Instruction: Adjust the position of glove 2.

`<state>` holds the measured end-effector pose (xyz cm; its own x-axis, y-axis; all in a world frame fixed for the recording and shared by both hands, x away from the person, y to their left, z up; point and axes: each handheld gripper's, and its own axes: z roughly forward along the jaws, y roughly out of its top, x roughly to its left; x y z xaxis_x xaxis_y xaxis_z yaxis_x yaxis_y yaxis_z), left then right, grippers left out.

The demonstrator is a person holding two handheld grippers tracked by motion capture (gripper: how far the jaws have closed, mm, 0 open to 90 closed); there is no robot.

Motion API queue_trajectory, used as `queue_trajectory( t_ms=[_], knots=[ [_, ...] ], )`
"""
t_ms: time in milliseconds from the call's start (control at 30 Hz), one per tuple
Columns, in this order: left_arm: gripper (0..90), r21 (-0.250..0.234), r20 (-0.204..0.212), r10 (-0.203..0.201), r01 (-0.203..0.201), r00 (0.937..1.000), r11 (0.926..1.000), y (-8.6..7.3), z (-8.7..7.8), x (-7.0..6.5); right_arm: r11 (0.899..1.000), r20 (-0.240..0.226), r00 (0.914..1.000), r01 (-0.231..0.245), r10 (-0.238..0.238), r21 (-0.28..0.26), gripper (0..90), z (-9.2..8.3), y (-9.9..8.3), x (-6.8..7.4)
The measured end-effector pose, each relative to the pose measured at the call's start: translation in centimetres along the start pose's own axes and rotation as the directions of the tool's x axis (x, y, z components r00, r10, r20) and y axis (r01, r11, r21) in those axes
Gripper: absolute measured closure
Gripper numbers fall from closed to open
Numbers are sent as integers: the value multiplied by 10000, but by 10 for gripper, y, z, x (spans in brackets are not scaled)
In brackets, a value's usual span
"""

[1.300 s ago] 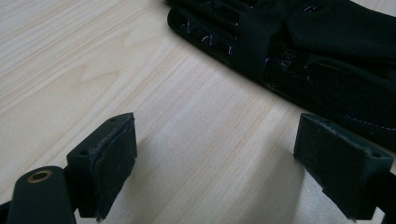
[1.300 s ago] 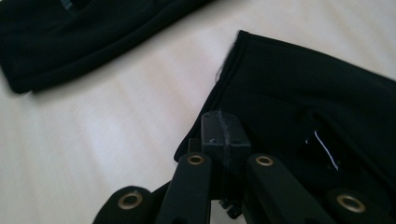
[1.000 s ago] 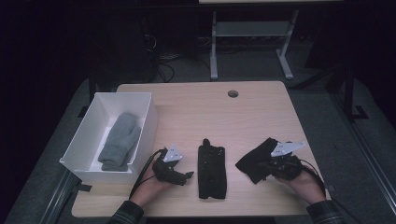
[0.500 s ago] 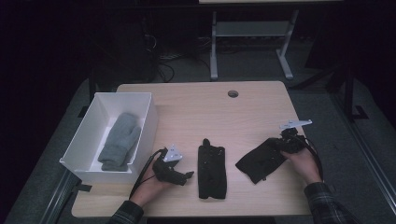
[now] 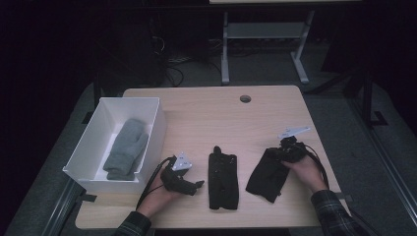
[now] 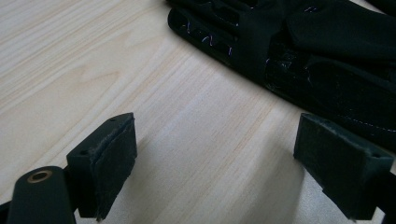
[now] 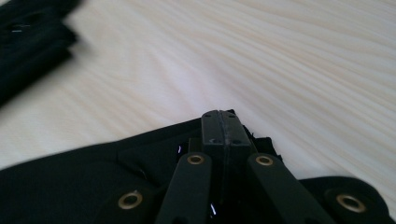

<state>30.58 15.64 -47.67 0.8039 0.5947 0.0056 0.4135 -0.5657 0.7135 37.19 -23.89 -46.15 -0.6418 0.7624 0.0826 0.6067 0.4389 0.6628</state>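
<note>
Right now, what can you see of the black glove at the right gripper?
The black glove is soft dark fabric, lying flat and angled on the light wood table, near its right front edge. The right gripper has its jaws shut over the glove's upper edge. A second black glove lies apart to its left.

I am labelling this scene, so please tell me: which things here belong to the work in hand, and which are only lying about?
In the work:
- right gripper, jaws shut at the edge of the right black glove
- left gripper, jaws open beside the middle black glove
- white box with a grey mitten inside

Lying about:
- cables on the floor
- metal stand behind the table
</note>
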Motion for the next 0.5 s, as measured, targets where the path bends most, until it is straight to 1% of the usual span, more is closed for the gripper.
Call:
queue_trajectory(
  t_ms=[33,67,233,400,500],
  knots=[
    [126,1,-1,-1,1,10000,10000,0,0,0,9999,-98,9999,103,-103,8,900,2,2,5],
    [126,4,-1,4,-4,10000,10000,0,0,0,9995,-162,9994,307,-307,10,900,4,4,9],
    [126,1,-1,0,0,10000,10000,0,0,0,9972,-497,9960,742,-737,94,900,12,12,28],
    [126,1,-2,2,-2,10000,10000,0,0,0,9927,-823,9895,1201,-1188,106,900,19,18,46],
    [126,-1,0,0,0,10000,10000,0,0,0,9893,-954,9850,1455,-1436,127,900,21,20,54]
  ],
)
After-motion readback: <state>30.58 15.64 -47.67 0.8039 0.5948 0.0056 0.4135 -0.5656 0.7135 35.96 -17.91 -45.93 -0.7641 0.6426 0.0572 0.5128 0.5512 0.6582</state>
